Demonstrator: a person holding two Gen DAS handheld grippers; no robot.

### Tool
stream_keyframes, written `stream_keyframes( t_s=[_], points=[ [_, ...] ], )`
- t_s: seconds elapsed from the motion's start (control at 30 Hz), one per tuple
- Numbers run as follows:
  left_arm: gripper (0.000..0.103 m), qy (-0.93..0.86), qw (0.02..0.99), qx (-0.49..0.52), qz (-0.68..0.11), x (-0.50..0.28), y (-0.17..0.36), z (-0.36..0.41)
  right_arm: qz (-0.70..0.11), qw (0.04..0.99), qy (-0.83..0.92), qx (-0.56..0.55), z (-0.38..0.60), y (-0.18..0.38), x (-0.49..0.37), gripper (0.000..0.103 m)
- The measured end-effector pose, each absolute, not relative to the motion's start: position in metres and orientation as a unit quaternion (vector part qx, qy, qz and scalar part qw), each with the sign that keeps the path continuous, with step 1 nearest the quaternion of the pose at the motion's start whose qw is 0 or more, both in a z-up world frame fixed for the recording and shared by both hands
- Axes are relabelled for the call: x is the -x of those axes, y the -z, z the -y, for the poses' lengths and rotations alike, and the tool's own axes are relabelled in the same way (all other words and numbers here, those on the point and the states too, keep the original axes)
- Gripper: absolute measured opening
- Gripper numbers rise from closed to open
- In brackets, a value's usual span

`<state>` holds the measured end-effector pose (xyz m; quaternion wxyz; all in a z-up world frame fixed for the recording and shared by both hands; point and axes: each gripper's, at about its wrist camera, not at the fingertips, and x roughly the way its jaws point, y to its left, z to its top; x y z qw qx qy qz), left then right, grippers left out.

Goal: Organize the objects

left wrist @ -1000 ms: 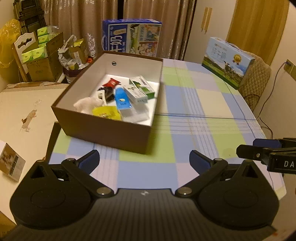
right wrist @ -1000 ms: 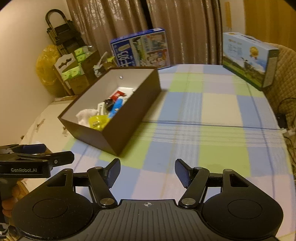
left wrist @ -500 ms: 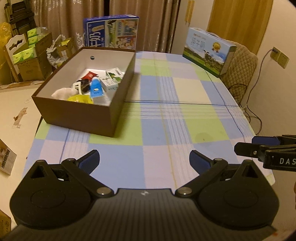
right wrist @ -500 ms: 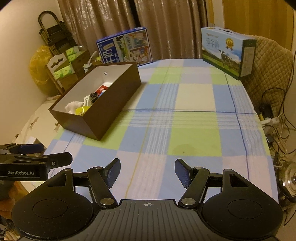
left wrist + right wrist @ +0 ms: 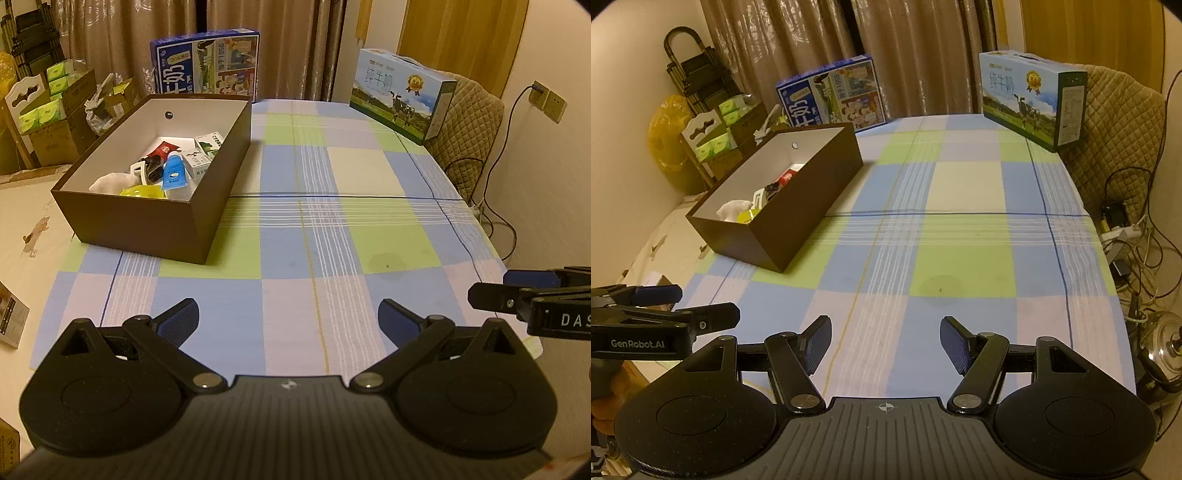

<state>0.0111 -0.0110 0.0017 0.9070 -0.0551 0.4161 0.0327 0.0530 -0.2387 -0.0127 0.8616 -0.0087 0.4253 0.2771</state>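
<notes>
A brown open box [image 5: 147, 225] [image 5: 798, 221] stands on the left of the checked tablecloth [image 5: 332, 221] [image 5: 960, 240]. It holds several small items: a blue tube [image 5: 173, 175], a yellow piece [image 5: 142, 192], a white cloth [image 5: 110, 181], small cartons [image 5: 207, 147] and a red packet [image 5: 162, 149]. My left gripper [image 5: 288, 319] is open and empty, above the table's near edge, well back from the box. My right gripper [image 5: 884, 341] is open and empty, beside it. Each gripper shows at the edge of the other's view.
A blue milk carton box [image 5: 207, 62] [image 5: 834, 98] stands behind the brown box. A light blue milk box [image 5: 402, 92] [image 5: 1034, 96] stands at the far right corner by a quilted chair [image 5: 469, 129]. Cartons and bags [image 5: 51, 110] crowd the left. Cables [image 5: 1126, 236] lie right.
Both grippers have pulled back and up from the box, so the box looks smaller and more of the table shows. Both stay open.
</notes>
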Motion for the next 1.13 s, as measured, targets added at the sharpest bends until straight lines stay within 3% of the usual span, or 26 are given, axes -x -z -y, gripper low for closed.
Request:
stream_keyframes(
  t_s=[1.13],
  points=[
    [0.102, -0.052, 0.906, 0.060, -0.415, -0.008, -0.002, 0.031, -0.430, 0.855, -0.290, 0.011, 0.261, 0.016, -0.054, 0.063]
  ],
)
